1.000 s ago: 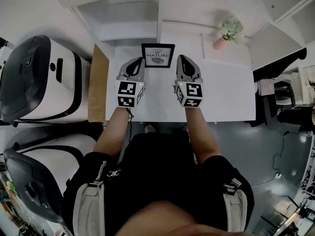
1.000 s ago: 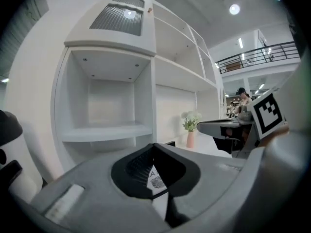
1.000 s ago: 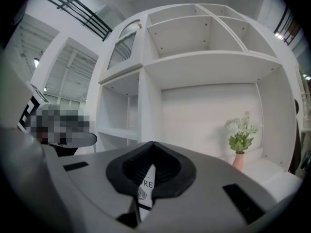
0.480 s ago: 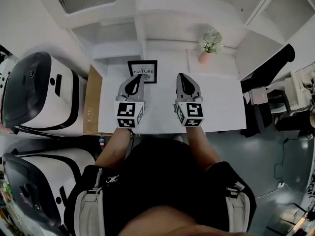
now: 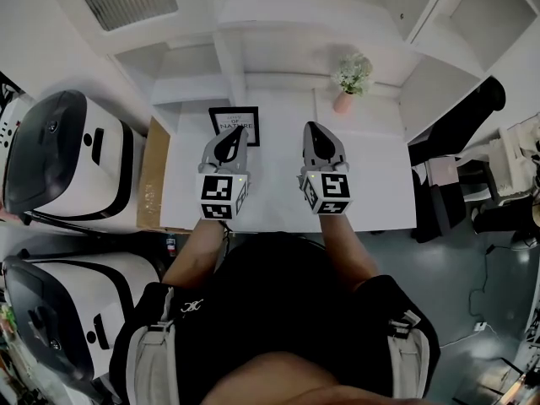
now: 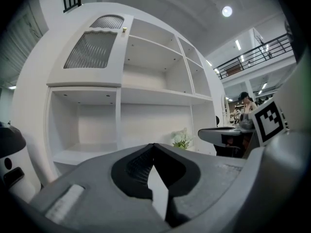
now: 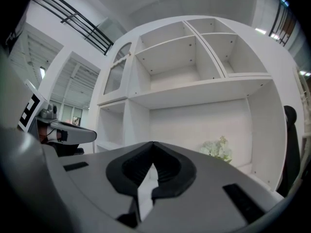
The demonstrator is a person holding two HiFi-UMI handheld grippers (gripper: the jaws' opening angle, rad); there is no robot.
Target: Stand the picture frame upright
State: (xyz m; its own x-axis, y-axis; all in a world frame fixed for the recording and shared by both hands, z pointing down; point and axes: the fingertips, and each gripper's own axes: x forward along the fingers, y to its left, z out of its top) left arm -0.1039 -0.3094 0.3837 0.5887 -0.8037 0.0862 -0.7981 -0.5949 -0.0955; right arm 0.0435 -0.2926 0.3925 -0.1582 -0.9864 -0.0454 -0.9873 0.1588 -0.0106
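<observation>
Black picture frame: print partly covered | left gripper: closed, empty | right gripper: closed, empty

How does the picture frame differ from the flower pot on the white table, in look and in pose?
The picture frame is a flat rectangle with a dark border and print inside; the flower pot is small, pink and holds pale flowers. The picture frame seems to lie flat, face up; the flower pot stands upright. The picture frame is at the far left of the table, the flower pot at the far right. Both sit near the table's back edge.
</observation>
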